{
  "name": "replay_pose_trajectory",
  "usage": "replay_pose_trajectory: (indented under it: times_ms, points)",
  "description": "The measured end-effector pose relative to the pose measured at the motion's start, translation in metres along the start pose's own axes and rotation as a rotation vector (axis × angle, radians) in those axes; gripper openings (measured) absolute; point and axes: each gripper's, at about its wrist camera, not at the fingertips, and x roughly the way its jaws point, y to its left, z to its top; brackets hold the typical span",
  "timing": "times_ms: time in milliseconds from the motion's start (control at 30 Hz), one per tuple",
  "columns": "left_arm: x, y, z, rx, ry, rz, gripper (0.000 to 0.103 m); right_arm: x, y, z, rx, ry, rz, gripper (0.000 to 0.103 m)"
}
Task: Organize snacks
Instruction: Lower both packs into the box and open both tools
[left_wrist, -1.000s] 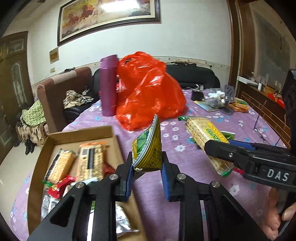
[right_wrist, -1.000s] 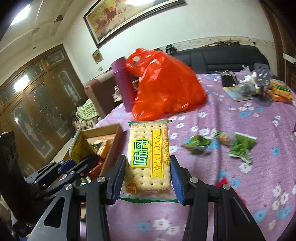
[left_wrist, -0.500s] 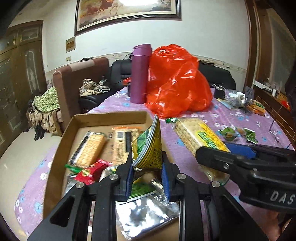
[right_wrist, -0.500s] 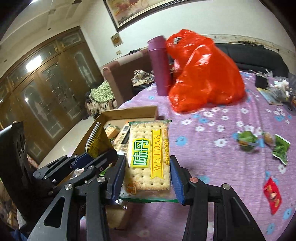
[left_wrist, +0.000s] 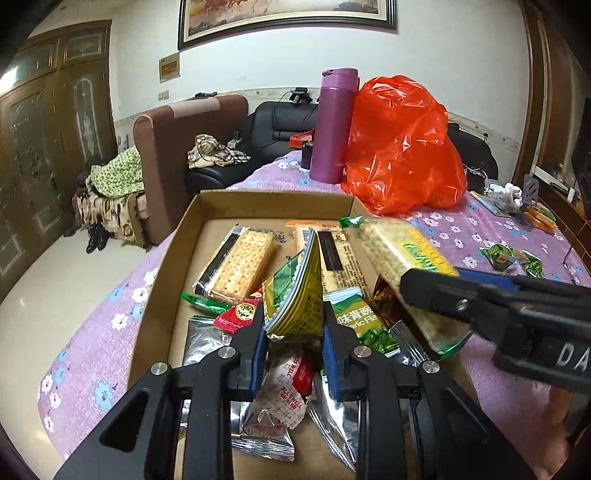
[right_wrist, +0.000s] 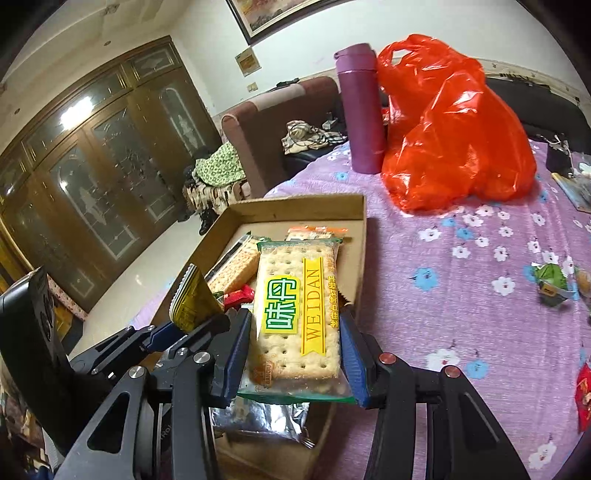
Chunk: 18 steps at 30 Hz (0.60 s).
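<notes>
- Covering most of the scene, the table (left_wrist: 491, 236) wears a purple cloth printed with flowers.
- Sitting at the far end of the table, a red plastic bag (left_wrist: 400, 147) bulges beside a purple flask (left_wrist: 334, 125); the two look to be touching, the flask on the left.
- Lying on the near left part of the table, a shallow cardboard box (left_wrist: 184, 236) holds several snacks: a pack of crackers (left_wrist: 240, 262) with a black edge, a second cracker pack (left_wrist: 334, 258) printed with dark text, a small red sachet (left_wrist: 240, 314), a green pea packet (left_wrist: 360, 321) and some silver-backed wrappers (left_wrist: 269, 432) at the near end.
- Gripping a long pack of crackers (right_wrist: 295, 314) with a yellow and green label, the right gripper (right_wrist: 295, 343) has its jaws part open, the blue pads pressed on the pack's two long sides; the pack hangs over the box, near its right wall.
- Pinching a small yellow and green packet (left_wrist: 295, 299) between nearly closed jaws, the left gripper (left_wrist: 293, 354) holds it upright on edge above the snacks in the middle of the box.
- Scattered on the cloth well to the right of the box are a few loose green wrappers (right_wrist: 550, 282), and a red one (right_wrist: 583, 391) lies at the right edge of the right wrist view.
</notes>
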Motion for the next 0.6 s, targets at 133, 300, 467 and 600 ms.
replay_pose_trajectory:
  times_ms: [133, 300, 467, 600]
  points:
    - [0.003, 0.001, 0.0, -0.005, 0.008, 0.003, 0.025, 0.009, 0.005, 0.001, -0.005, 0.011, 0.002, 0.051]
    - [0.005, 0.003, 0.0, -0.015, 0.019, 0.019, 0.026, 0.02, 0.008, 0.003, -0.003, 0.026, 0.004, 0.051]
    - [0.006, 0.003, 0.001, -0.013, 0.021, 0.026, 0.026, 0.025, 0.013, 0.003, -0.01, 0.033, 0.004, 0.051]
    - [0.006, 0.004, 0.001, -0.012, 0.02, 0.032, 0.026, 0.028, 0.016, 0.001, -0.011, 0.04, 0.004, 0.051]
